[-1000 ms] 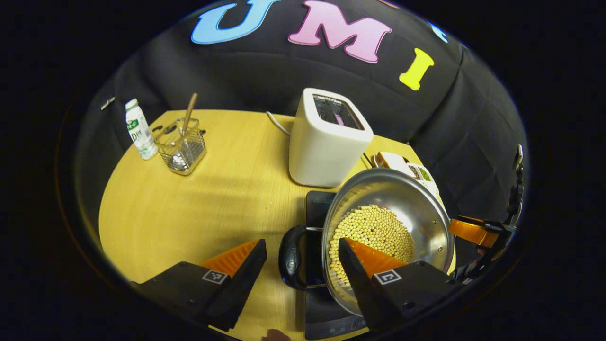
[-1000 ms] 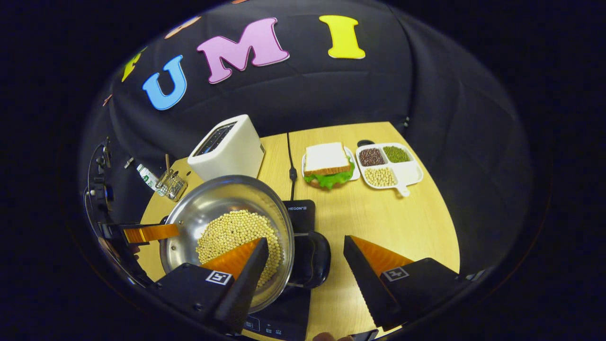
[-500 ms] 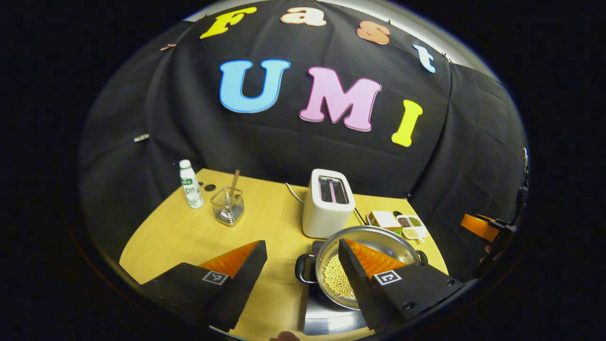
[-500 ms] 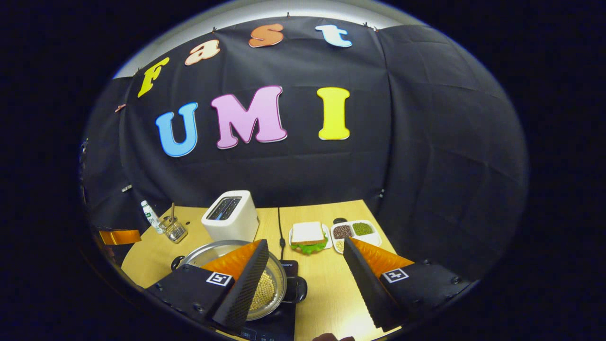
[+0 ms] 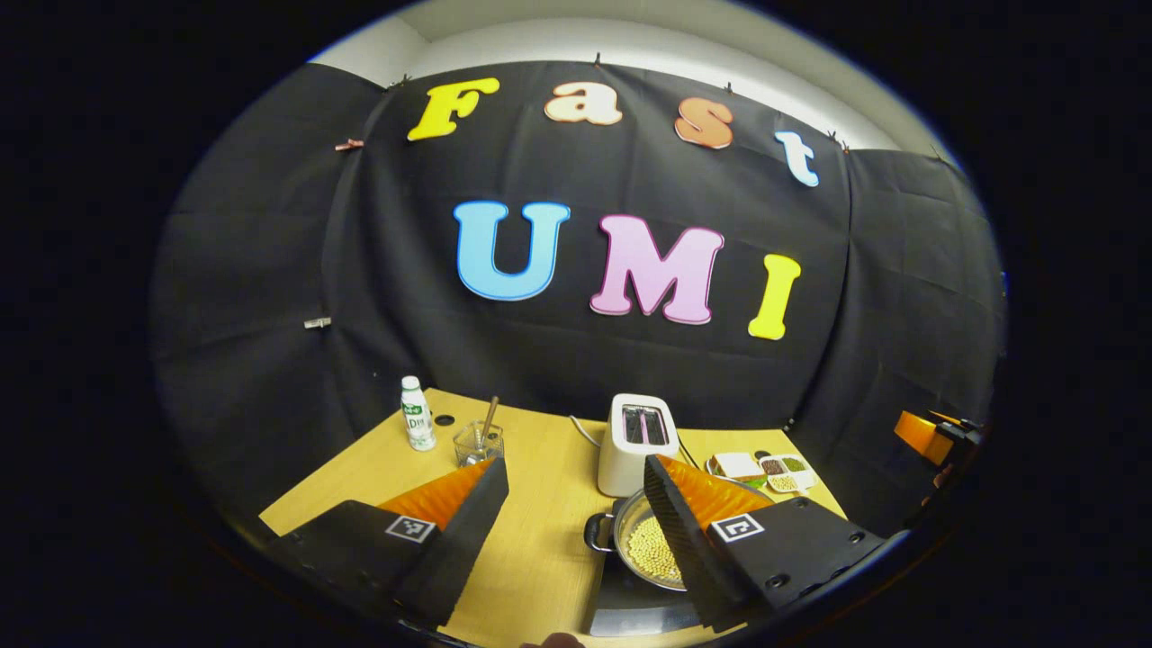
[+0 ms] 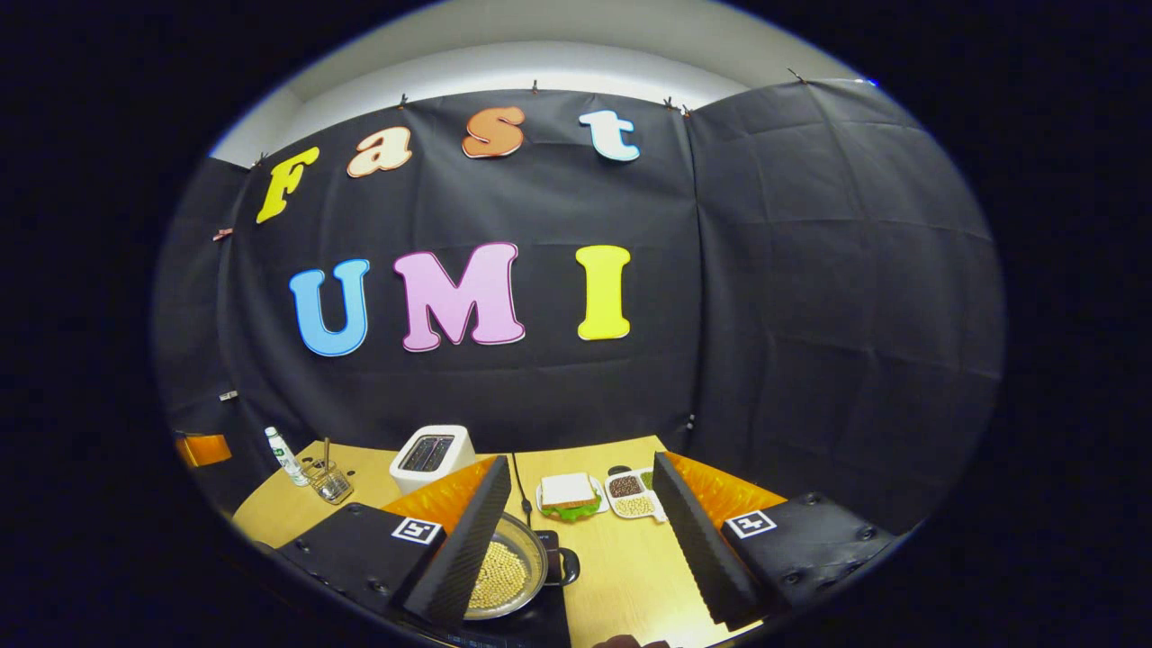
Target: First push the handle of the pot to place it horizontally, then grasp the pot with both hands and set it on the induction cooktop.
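A: Pot (image 5: pixel 650 545) — round, shiny steel, shallow, a layer of pale yellow beans (image 5: pixel 655 549) across its bottom. A dark loop handle (image 5: pixel 598 532) sticks out sideways at its left in the left gripper view, lying level. In the right gripper view the pot (image 6: pixel 504 569) shows the other handle (image 6: pixel 564 566) on its right side, level too.

B: Where does it sit?

A: On the black induction cooktop (image 5: pixel 630 605), near the table's front edge. The white toaster (image 5: pixel 637 442) stands just behind it.

B: Tongs?

A: Left tongs (image 5: pixel 572 529) spread wide, nothing between the fingers, held above the table. The right finger overlaps the pot's right side in the picture; I cannot tell any contact. Right tongs (image 6: pixel 574 540) also spread, holding nothing, the pot partly behind the left finger.

B: Surface?

A: Table (image 5: pixel 378 468) of light yellow wood. At its far left, a small white bottle (image 5: pixel 416 425) and beside it a clear holder with a stick (image 5: pixel 479 442) upright in it. Right of the toaster, a sandwich on a plate (image 6: pixel 569 496) with green lettuce, then a white divided dish (image 6: pixel 632 494) with dark, green and pale grains. A dark cord (image 6: pixel 522 486) runs back from the cooktop.

B: Room?

A: Black cloth wall (image 6: pixel 810 297) behind and to the side, creased, pinned along its top; a pale wall strip (image 6: pixel 558 40) above it
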Demonstrator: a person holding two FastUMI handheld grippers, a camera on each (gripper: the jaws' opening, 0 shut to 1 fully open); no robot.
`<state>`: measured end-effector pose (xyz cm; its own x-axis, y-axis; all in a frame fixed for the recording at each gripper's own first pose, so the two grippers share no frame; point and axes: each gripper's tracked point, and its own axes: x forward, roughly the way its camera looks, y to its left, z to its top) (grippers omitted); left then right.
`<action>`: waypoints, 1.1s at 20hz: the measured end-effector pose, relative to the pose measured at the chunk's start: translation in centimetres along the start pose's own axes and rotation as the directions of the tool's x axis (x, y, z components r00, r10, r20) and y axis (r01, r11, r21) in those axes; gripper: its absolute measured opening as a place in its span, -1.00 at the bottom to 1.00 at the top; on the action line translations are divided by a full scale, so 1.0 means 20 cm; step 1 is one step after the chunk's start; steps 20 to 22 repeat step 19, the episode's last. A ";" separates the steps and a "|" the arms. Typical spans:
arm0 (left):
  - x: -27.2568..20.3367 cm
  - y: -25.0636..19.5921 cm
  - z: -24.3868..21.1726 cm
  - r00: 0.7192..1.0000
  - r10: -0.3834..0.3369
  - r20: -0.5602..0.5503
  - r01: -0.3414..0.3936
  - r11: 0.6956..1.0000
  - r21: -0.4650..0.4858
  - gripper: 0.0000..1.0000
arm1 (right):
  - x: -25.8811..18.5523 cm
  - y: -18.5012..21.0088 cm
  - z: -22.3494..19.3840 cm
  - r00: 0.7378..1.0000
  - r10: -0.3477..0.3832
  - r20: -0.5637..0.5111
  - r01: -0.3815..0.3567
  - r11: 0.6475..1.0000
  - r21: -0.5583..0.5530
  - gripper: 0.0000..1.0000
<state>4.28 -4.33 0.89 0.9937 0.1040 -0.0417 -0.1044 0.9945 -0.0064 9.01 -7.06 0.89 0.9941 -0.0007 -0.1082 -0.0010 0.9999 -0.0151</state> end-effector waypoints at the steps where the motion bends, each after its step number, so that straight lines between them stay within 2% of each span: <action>1: -0.03 0.01 0.04 1.000 -0.007 0.019 0.007 1.000 0.006 0.91 | -0.04 0.00 0.02 1.000 -0.006 0.008 0.006 1.000 -0.009 0.97; 7: -0.17 0.12 0.22 0.994 -0.011 0.111 0.005 0.999 0.050 0.91 | -0.24 -0.03 0.11 0.995 -0.086 0.051 0.086 0.996 0.005 0.97; 11: -0.20 0.15 0.24 0.991 -0.049 0.124 0.040 0.997 0.072 0.90 | -0.29 -0.03 0.15 0.989 -0.131 0.074 0.129 0.991 0.027 0.97; 13: -0.22 0.17 0.24 0.989 -0.068 0.130 0.058 0.995 0.078 0.86 | -0.30 -0.01 0.18 0.985 -0.142 0.097 0.138 0.989 0.045 0.97; 17: -0.25 0.21 0.21 0.989 -0.083 0.124 0.075 0.995 0.070 0.90 | -0.35 0.07 0.21 0.981 -0.135 0.141 0.130 0.991 0.043 0.96; 22: -0.25 0.23 0.19 0.989 -0.090 0.119 0.082 0.994 0.065 0.90 | -0.38 0.11 0.22 0.979 -0.132 0.153 0.124 0.990 0.061 0.97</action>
